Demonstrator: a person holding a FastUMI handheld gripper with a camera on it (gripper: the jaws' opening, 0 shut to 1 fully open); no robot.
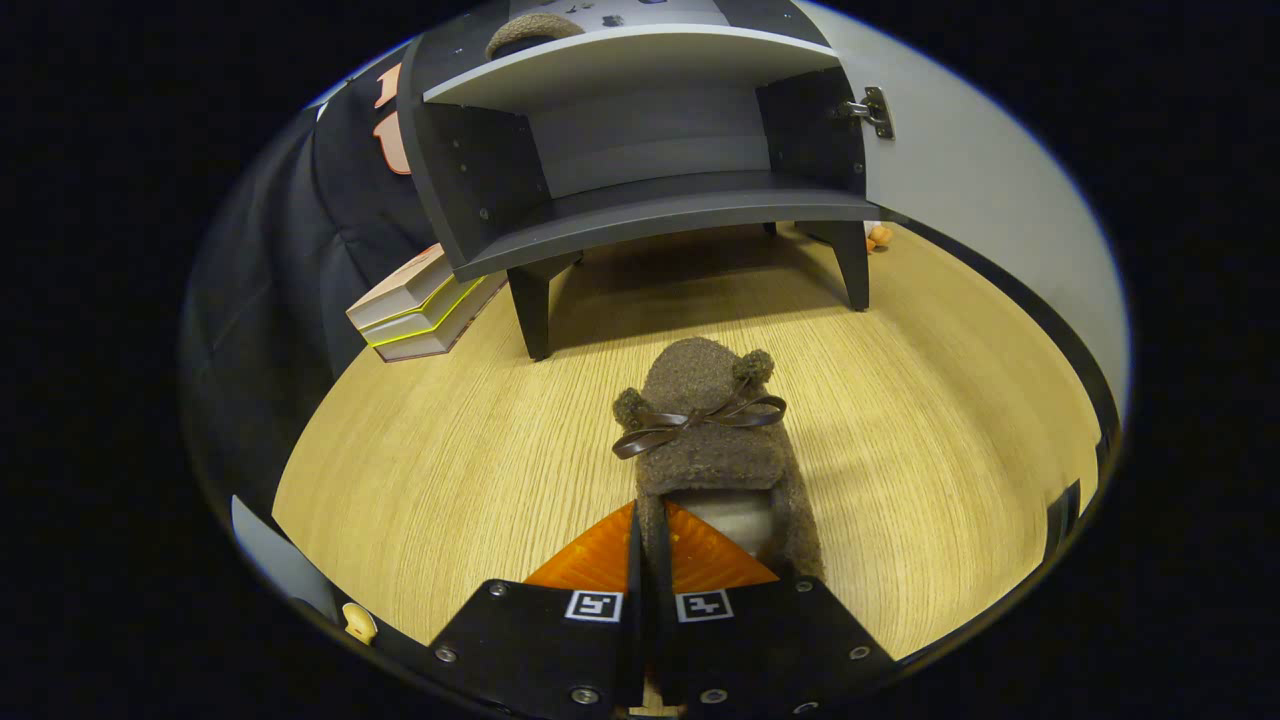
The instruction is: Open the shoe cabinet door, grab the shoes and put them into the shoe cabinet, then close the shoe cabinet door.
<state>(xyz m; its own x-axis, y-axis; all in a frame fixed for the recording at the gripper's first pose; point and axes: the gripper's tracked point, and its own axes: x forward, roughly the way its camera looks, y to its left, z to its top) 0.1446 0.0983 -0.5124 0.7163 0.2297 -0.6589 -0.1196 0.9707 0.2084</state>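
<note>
Slipper (712,440), brown and fuzzy with a ribbon bow (700,418) and two pom-poms across the toe, sits on the wooden surface (450,470) with its toe pointing toward the shoe cabinet (640,150), heel end at the gripper (650,545); gripper fingers drawn nearly together, pinching the left edge of the heel collar between them, so the hold looks narrow and off to one side of the slipper rather than across its body; cabinet door (990,200) swung open to the right, hinge (872,110) visible, lower shelf (660,215) bare and free to take the slipper; another fuzzy brown shape (530,32), likely the mate, rests on the upper shelf; stack of books (420,305) lies beside the cabinet's left leg, a small orange object (879,236) sits by the right rear leg. Risks as judged: the soft collar may fold or slip out of the pinch on lift, since only a thin strip of fabric is caught; the toe will likely droop and swing, being held from one corner; a drooping toe could catch the front lip of the lower shelf on the way in, or drag along the surface; approaching too far left could clip the cabinet's side panel; releasing too shallow could leave the heel overhanging and block the door from closing.
</note>
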